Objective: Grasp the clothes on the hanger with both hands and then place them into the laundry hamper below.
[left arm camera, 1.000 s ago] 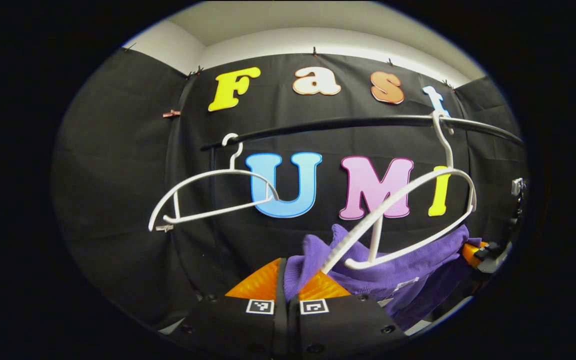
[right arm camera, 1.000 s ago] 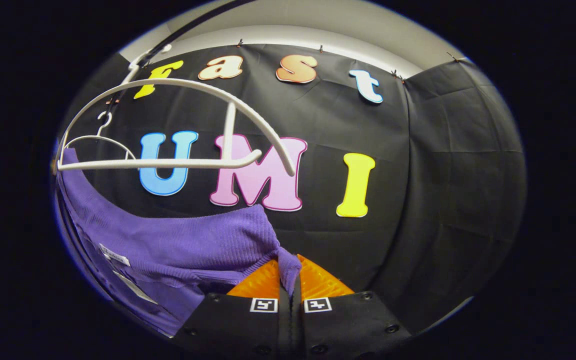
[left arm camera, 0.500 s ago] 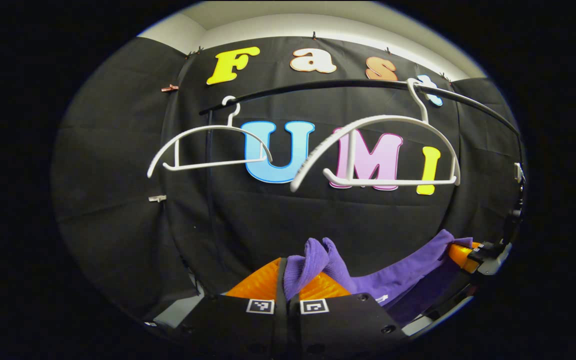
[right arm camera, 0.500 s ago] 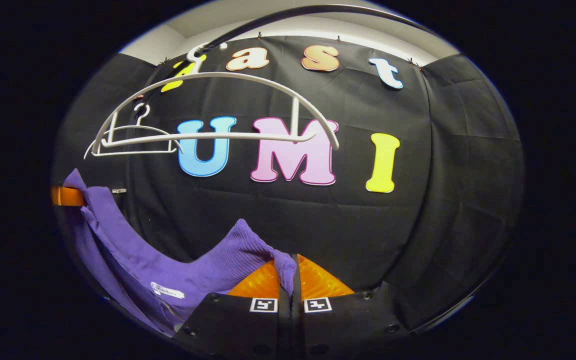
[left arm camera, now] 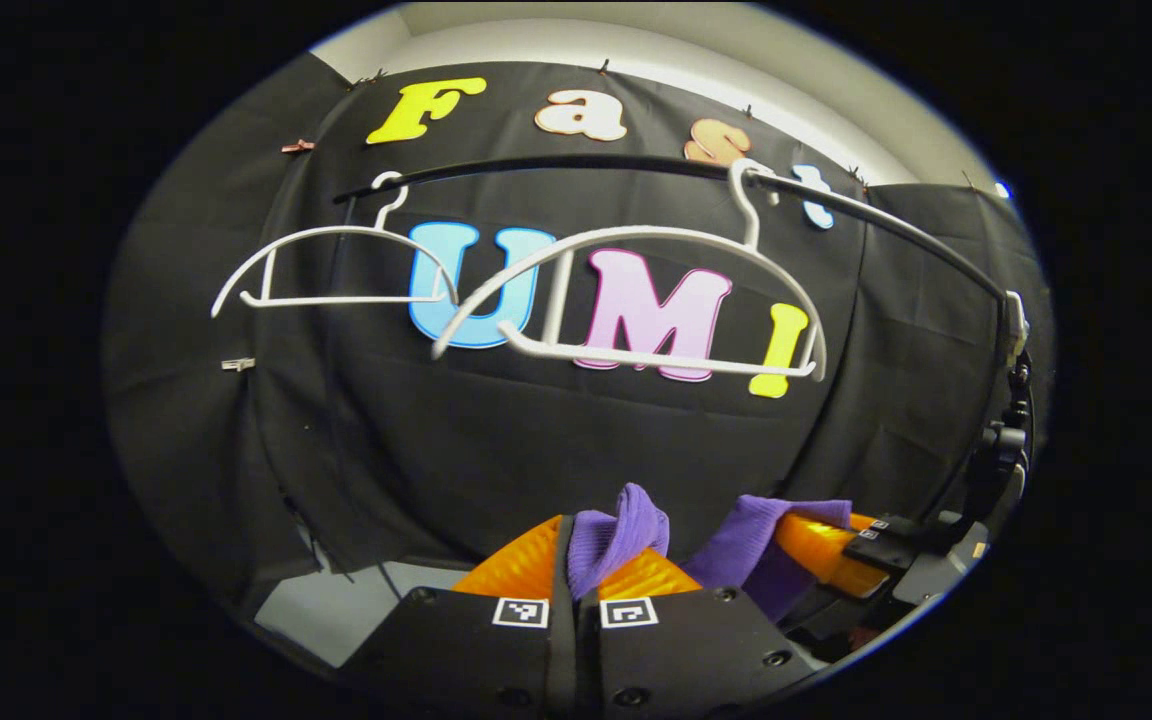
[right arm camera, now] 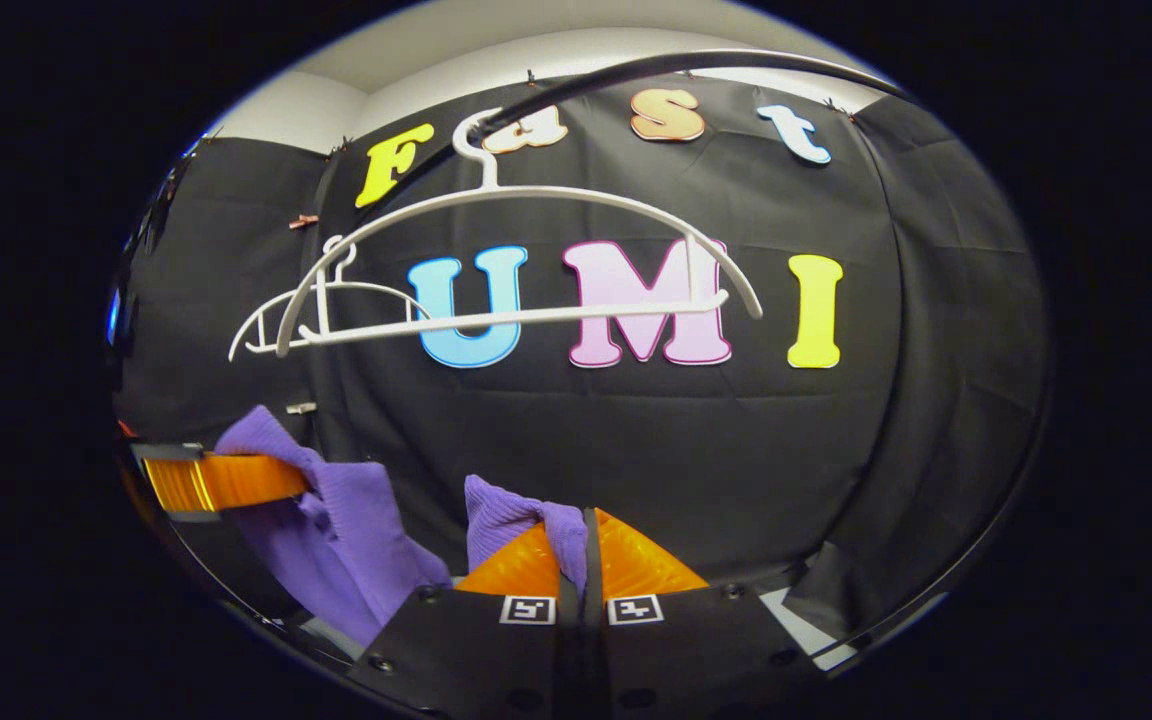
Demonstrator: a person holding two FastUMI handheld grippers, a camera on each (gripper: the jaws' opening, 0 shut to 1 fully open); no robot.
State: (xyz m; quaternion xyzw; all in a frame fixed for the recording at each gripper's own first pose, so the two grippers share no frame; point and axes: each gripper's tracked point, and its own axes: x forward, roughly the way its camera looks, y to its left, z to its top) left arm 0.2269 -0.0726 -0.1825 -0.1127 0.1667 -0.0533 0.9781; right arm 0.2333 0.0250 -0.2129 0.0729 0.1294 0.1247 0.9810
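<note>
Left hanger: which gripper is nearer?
Left. The left gripper is below and right of the left hanger; the right gripper is farther right, seeing it small behind the other hanger.

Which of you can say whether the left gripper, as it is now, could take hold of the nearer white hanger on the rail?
Probably not. The left gripper is shut on the purple garment, as is the right gripper. The nearer hanger hangs bare above, nothing blocking it.
</note>
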